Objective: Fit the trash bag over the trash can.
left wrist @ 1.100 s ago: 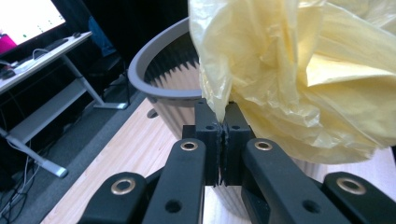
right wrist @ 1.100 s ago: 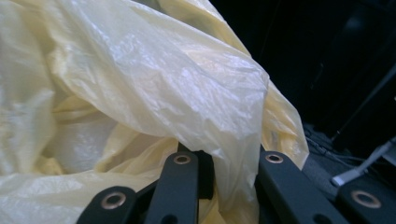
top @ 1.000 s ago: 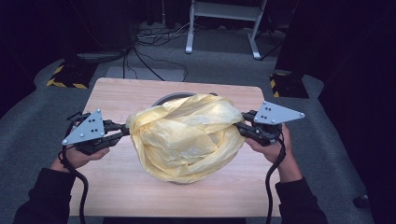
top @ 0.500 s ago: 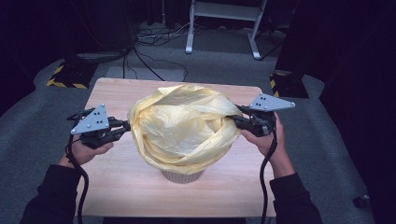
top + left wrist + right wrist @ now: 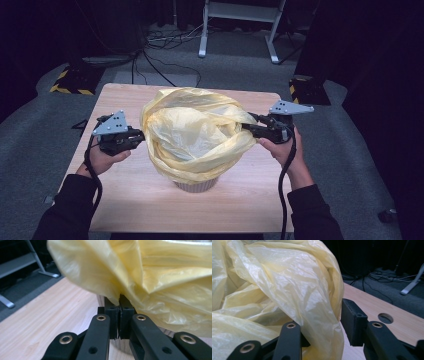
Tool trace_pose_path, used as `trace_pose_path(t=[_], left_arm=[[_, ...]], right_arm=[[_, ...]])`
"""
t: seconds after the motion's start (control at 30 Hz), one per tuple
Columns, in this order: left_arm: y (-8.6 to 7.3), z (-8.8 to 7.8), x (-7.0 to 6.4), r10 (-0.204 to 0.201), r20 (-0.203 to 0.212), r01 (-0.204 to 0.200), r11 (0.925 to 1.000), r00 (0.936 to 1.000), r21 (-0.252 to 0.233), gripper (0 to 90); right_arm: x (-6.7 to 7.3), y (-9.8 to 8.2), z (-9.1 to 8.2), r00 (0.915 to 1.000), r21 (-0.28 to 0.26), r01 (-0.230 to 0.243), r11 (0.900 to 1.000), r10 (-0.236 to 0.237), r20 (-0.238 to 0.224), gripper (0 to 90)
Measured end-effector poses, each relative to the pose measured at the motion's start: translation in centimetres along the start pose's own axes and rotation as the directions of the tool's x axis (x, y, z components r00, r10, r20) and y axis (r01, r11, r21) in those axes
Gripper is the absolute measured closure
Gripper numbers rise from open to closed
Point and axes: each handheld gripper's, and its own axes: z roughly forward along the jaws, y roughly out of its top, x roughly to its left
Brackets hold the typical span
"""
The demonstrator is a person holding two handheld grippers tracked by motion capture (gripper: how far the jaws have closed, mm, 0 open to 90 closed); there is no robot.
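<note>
Two tools work a yellow plastic bag (image 5: 197,132) draped over a small bin (image 5: 196,186) at mid-desk (image 5: 125,200). Left tool (image 5: 139,137) is clenched on the bag's left rim, film pinched between closed jaws in the left gripper view. Right tool (image 5: 248,126) sits at the right rim with jaws spread, film lying between them, apparently released. Step looks like lining the bin. Next move likely needs the right rim pulled down over the bin edge.

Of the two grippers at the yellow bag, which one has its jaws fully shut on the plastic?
The left gripper: its jaws meet, pinching a thin fold of the yellow bag. The right gripper stands open, with bunched plastic lying between its spread jaws.
</note>
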Motion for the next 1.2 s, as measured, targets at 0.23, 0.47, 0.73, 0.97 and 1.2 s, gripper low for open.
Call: trace_pose_path(t=[0.23, 0.47, 0.73, 0.97, 1.2], left_arm=[[-0.8, 1.3, 0.4, -0.040, 0.066, 0.041, 0.9992, 0.9970, -0.002, 87.9], [-2.0, 1.8, 1.0, -0.090, 0.145, 0.091, 0.9958, 0.9853, -0.002, 87.9], [-2.2, 0.7, -0.4, -0.002, 0.228, 0.000, 0.9999, 0.9736, 0.011, 88.1], [-2.4, -0.7, -1.8, 0.066, 0.248, -0.070, 0.9975, 0.9665, 0.009, 88.0], [-1.7, -1.4, -1.3, 0.057, 0.168, -0.055, 0.9984, 0.9841, -0.015, 87.9]], right_arm=[[0.0, -0.8, 1.1, 0.9984, 0.038, 0.009, 0.999, -0.007, -0.056, 66.4], [-0.4, -1.4, 1.4, 0.9930, 0.025, 0.031, 0.999, -0.028, -0.115, 73.4], [-0.2, -1.7, 1.2, 0.9769, 0.037, 0.078, 0.996, -0.069, -0.202, 82.5], [1.4, -2.0, -0.4, 0.9468, 0.063, 0.191, 0.980, -0.167, -0.275, 68.0], [1.1, -0.7, -2.4, 0.9580, -0.009, 0.156, 0.988, -0.153, -0.243, 42.4]])
